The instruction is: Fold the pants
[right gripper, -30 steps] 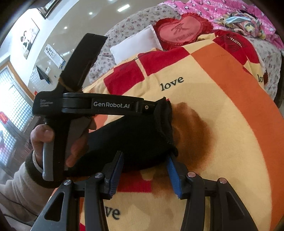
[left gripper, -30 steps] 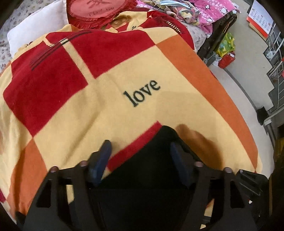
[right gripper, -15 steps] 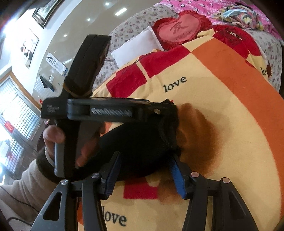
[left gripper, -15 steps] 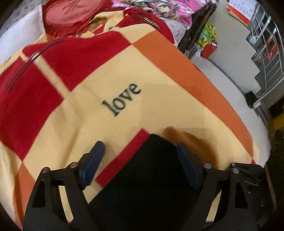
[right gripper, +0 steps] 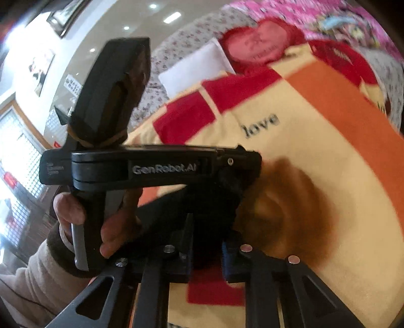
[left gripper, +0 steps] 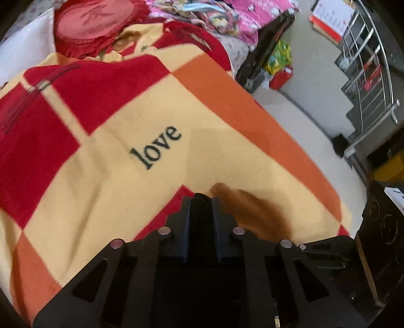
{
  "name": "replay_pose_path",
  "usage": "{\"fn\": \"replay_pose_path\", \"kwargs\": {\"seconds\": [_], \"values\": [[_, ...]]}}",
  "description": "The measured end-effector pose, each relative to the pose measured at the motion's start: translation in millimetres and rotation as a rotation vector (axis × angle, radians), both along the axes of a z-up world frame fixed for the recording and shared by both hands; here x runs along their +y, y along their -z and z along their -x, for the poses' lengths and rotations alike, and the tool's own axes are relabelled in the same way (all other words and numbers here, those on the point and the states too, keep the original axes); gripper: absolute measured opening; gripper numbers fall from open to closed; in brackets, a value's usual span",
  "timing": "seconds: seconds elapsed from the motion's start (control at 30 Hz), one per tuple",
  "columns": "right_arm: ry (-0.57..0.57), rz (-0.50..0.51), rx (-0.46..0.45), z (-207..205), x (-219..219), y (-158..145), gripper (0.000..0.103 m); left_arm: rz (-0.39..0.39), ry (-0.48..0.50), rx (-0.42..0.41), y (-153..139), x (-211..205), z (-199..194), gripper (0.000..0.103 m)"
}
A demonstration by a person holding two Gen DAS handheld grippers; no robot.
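- left gripper (left gripper: 201, 201) jaws pressed in on a fold of the black pants (left gripper: 201, 198), only a sliver of cloth shows between the fingers
- right gripper (right gripper: 205, 242) jaws also closed in on the pants (right gripper: 209, 201), pinching the dark bunch at its near edge
- pants sit bunched just in front of both tools, lifted slightly off the blanket (left gripper: 113, 176), dark shadow on the blanket beside them
- in the right view the left gripper (right gripper: 242, 164) comes in from the side, its tip at the top edge of the bunch; left hand (right gripper: 101, 219) wraps the handle
- judgement: cloth is soft, light, limp, no stiffness, will sag and drape between the two grips; not fragile, not slippery in padded fingers
- judgement: best hold is an edge or hem corner through all layers, grips spread apart so the fabric hangs flat
- further out: "love" print (left gripper: 156, 148) on the blanket, then red cushion (left gripper: 98, 22) and white pillow (right gripper: 197, 68) at the far end
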State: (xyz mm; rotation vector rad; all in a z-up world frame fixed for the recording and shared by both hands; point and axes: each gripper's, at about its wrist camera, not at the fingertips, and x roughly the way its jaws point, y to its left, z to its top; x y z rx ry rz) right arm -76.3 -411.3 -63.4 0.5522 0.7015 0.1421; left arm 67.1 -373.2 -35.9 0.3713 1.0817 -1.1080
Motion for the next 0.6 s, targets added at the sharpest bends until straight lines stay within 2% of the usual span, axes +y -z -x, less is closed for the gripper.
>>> {"fn": "replay_pose_path", "kwargs": {"seconds": [0.2,0.3,0.37,0.47,0.53,0.6], "values": [[-0.083,0.08,-0.105,5,40,-47,0.014,0.108,-0.048,-0.061,-64,51,5,0.014],[-0.16,0.117,-0.17,3,74,-72,0.013,0.153,-0.116,-0.096,-90,108,8,0.014],[-0.237,0.138,-0.199,0,103,-82,0.011,0.165,-0.161,-0.109,-98,139,11,0.014],[-0.349,0.162,-0.186,-14,145,-75,0.011,0.161,-0.258,-0.106,-92,192,15,0.014],[-0.424,0.143,-0.138,-28,174,-54,0.011,0.142,-0.314,-0.084,-77,223,16,0.014],[-0.489,0.132,-0.074,-43,198,-29,0.011,0.104,-0.38,-0.033,-51,250,14,0.014]]}}
